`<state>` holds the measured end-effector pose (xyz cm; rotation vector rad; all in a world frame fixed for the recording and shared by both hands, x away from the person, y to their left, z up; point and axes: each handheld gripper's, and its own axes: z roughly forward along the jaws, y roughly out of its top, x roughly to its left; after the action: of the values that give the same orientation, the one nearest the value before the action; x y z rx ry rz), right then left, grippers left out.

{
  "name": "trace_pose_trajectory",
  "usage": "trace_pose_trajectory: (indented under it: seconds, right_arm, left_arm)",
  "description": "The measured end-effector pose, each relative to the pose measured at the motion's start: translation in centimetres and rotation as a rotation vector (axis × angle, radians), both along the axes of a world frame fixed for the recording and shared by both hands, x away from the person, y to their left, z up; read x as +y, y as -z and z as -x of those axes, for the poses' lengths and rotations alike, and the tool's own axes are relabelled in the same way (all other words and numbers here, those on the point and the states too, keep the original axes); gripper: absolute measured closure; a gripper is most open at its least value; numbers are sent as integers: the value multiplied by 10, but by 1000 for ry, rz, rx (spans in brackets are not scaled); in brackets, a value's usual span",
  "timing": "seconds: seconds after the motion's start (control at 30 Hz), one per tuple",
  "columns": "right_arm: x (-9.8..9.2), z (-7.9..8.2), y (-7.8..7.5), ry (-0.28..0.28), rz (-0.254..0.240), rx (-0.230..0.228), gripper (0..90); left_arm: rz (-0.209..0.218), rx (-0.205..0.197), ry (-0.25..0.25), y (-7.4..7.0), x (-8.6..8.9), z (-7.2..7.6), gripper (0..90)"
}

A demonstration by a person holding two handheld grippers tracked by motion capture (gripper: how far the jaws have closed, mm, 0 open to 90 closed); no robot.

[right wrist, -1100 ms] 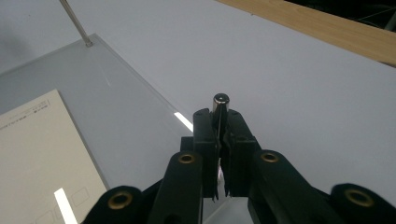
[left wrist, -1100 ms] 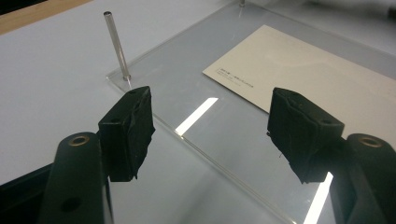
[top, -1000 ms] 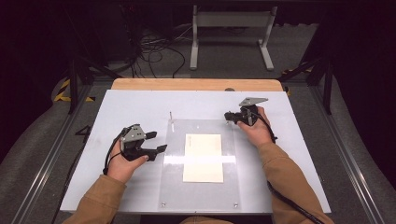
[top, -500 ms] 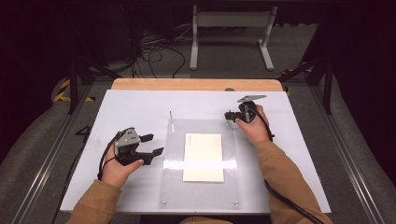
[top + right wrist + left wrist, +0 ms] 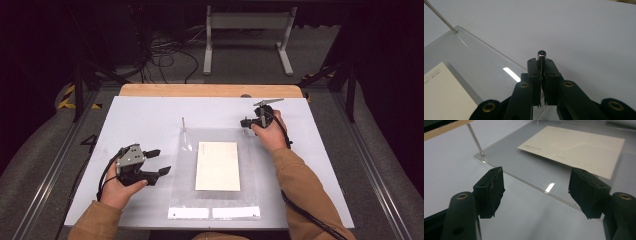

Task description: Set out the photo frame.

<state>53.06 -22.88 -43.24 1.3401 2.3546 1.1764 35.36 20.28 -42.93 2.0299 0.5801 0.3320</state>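
A clear acrylic plate (image 5: 250, 165) lies flat on the white table (image 5: 140, 120), and a cream card (image 5: 217, 165) rests on it. At the plate's far left corner a thin metal pin (image 5: 183, 125) stands upright. My right gripper (image 5: 243, 121) is at the far right corner, shut on a second metal pin (image 5: 541, 53) whose round top shows between the jaws. My left gripper (image 5: 162, 161) is over the table just left of the plate's left edge (image 5: 524, 180). It is open, its jaws have just been opening, and nothing is between them.
Two white label strips (image 5: 215, 212) sit under the plate's near edge. A wooden strip (image 5: 210, 90) borders the table's far side. Beyond it, on the floor, are cables (image 5: 165, 55) and a metal stand (image 5: 247, 30). Bare table lies left of the plate.
My left gripper has drawn back towards the person and a little left, away from the plate's edge. The right gripper has stayed at its pin.
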Motion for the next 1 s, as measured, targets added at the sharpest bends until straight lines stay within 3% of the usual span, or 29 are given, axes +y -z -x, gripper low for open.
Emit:
trace_pose_trajectory:
  seconds: [0.33,0.47,0.7,0.77,0.9,1.0]
  right_arm:
    - [0,-5,-2,2,-1,44,856]
    - [0,-7,-3,4,-7,63,855]
    - [-1,-9,-3,-2,-14,85,852]
    - [-1,-9,-4,-3,-12,87,851]
    - [-1,-10,-3,-2,-15,92,850]
    - [-2,-10,-3,-5,-15,93,848]
  left_arm:
    - [8,-12,150,-12,-16,33,186]
    - [-2,-21,178,-9,-17,41,184]
    - [24,-65,238,-15,-17,59,173]
    - [-9,-65,259,-12,-17,63,165]
    - [-85,-52,230,1,-11,60,158]
    - [-111,-46,230,7,-6,59,126]
